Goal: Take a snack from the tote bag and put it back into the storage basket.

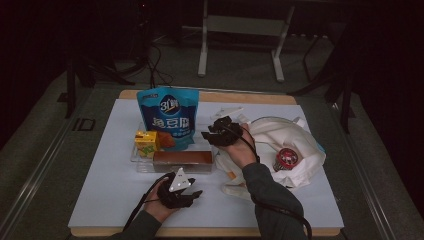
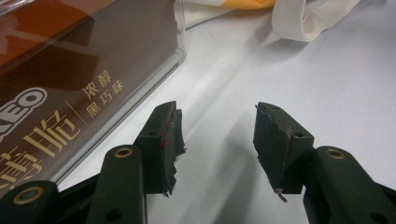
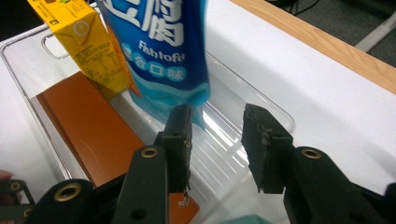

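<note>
Right gripper (image 3: 216,140): your jaws stand moderately apart and hold nothing; they hover over the near right end of the clear tray (image 3: 261,105), with bare ribbed tray floor showing in the gap between them.
Blue pouch (image 3: 156,51): just ahead of your right jaws and a little toward the left jaw, standing upright in the tray; its lower corner sits close above that jaw's tip, and whether it touches cannot be told.
Pouch handling: judge it light, soft and crinkly, with glossy film that may slide between the pads; expect it to flop if you pinch it low.
Pouch hold: take it by the flat side seam or the top edge, jaws across the thin film, not around the filled belly.
Yellow carton (image 3: 81,39): ahead and far left of your right jaws, leaning against the pouch; likely stiff and light, and likely to tip if the pouch shifts.
Brown box (image 3: 91,128): lying flat to the left of your right jaws, along the tray's long side; rigid and smooth-faced.
Left gripper (image 2: 215,140): your jaws are wide apart and empty, low over the white table (image 2: 327,79); the brown box lies just left of the left jaw.
White cloth bag (image 2: 308,16): well ahead of your left jaws, slumped and limp.
</note>
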A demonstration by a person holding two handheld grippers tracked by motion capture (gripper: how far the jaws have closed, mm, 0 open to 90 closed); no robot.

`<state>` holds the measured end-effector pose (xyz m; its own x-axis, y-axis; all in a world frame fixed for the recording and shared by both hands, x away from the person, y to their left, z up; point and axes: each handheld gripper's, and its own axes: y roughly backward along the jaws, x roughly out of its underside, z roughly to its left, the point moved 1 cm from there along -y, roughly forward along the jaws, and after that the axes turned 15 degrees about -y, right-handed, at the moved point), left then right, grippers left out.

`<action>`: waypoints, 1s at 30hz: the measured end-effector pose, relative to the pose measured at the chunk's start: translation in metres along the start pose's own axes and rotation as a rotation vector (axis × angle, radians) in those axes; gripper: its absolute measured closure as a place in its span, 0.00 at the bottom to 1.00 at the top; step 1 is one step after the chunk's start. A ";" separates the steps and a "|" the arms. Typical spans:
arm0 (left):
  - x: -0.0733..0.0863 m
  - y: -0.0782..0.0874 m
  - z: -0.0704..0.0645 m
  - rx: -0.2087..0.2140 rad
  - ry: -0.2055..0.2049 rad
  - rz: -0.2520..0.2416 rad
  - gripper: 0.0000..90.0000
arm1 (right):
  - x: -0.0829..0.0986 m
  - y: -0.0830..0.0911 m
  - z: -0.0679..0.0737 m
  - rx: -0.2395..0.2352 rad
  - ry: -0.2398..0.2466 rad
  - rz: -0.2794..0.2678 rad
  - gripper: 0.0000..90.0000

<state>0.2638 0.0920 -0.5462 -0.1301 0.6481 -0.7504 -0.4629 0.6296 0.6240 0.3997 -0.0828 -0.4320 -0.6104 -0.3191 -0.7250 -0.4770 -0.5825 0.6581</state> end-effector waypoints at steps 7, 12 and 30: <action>0.000 0.000 0.000 0.001 0.001 -0.004 0.56 | 0.004 0.014 -0.009 0.019 0.001 0.003 0.69; 0.000 0.000 0.000 0.000 0.003 -0.006 0.55 | 0.007 0.025 -0.018 0.034 -0.006 0.001 0.69; 0.000 0.000 0.000 0.000 0.006 -0.004 0.55 | 0.035 0.075 -0.058 0.104 -0.046 0.006 0.68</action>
<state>0.2640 0.0925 -0.5462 -0.1333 0.6433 -0.7539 -0.4632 0.6321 0.6212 0.3787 -0.1808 -0.4199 -0.6404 -0.2863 -0.7127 -0.5350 -0.4995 0.6814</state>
